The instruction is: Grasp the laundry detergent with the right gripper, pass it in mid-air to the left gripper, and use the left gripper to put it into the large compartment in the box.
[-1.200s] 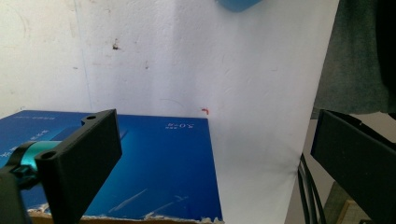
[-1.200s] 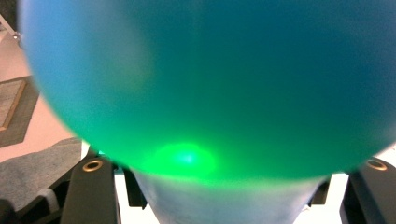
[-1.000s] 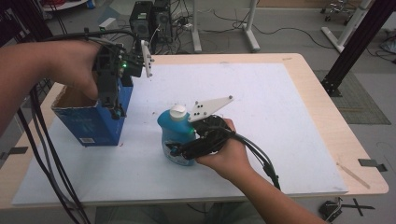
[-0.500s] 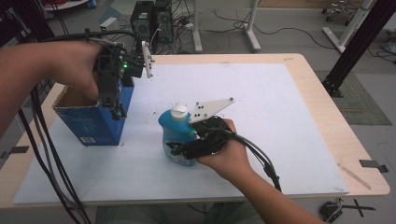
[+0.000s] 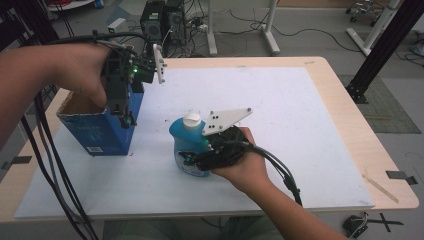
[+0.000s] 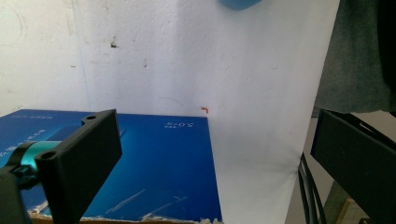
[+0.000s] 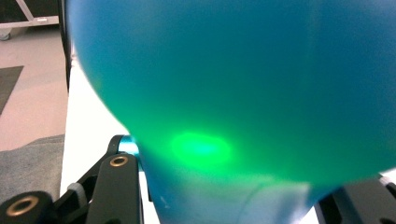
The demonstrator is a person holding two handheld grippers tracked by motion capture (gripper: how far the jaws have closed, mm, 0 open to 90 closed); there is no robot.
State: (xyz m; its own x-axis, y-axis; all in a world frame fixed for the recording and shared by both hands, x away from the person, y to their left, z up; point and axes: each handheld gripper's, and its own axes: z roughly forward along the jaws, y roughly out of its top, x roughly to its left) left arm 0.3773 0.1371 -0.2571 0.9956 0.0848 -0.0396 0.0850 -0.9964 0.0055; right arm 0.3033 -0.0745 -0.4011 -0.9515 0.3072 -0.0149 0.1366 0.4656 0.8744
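Right tongs (image 5: pixel 189 159): clenched on the blue bottle (image 5: pixel 187 150) from its right side; the jaws have just been closing, with the bottle's body between them
Blue bottle: stood upright on the white sheet near the middle of the tabletop (image 5: pixel 350 130), white cap (image 5: pixel 191 120) on top; in the right gripper view its body (image 7: pixel 243 93) is seen pressed close between the jaws
Left tongs (image 5: pixel 126 117): released, jaws wide apart and pointed down, held at the near right wall of the blue box (image 5: pixel 97 132); nothing is gripped
Blue box: open-topped, set at the left of the sheet, apart from the bottle; its blue side (image 6: pixel 154 163) is seen past the left jaw
Done: the grasp on the bottle is judged made
Left: lifting the bottle and, by the look of it, carrying it into the box
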